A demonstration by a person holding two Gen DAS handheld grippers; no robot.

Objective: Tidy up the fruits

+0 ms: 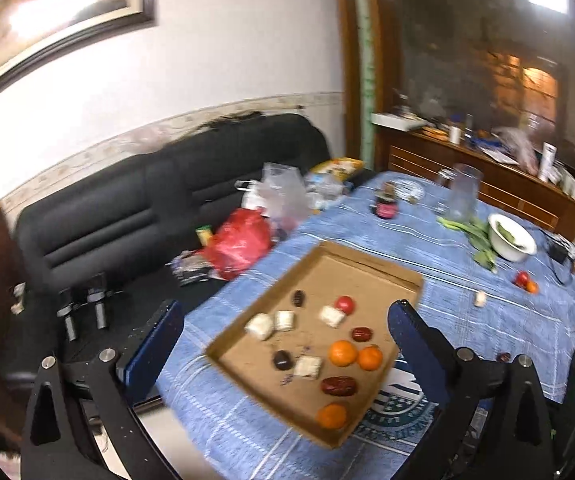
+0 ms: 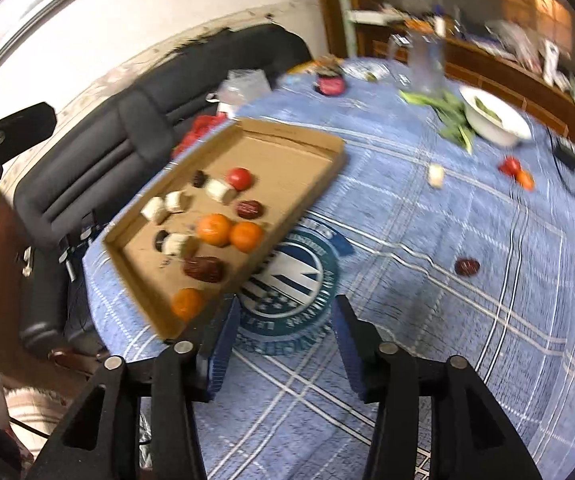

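A shallow cardboard tray (image 1: 367,268) (image 2: 287,140) lies on the blue checked tablecloth by the table's left edge. It holds three oranges (image 1: 342,353) (image 2: 214,229), dark red dates (image 1: 338,386) (image 2: 204,269), a red tomato (image 1: 345,304) (image 2: 239,178) and several white pieces (image 1: 259,326). Loose on the cloth to the right are a tomato with a small orange (image 1: 525,281) (image 2: 512,167), a date (image 2: 467,267) and a white piece (image 1: 479,299) (image 2: 435,176). My left gripper (image 1: 287,312) hangs open wide above the tray, empty. My right gripper (image 2: 287,306) is open and empty over the cloth's round emblem.
A white bowl (image 1: 512,236) (image 2: 495,120) with greens beside it, a clear jug (image 1: 463,192) and a dark jar (image 1: 385,204) stand at the far side. A black sofa (image 1: 135,208) with a red bag (image 1: 239,242) lies left of the table. A cluttered wooden sideboard (image 1: 487,168) stands behind.
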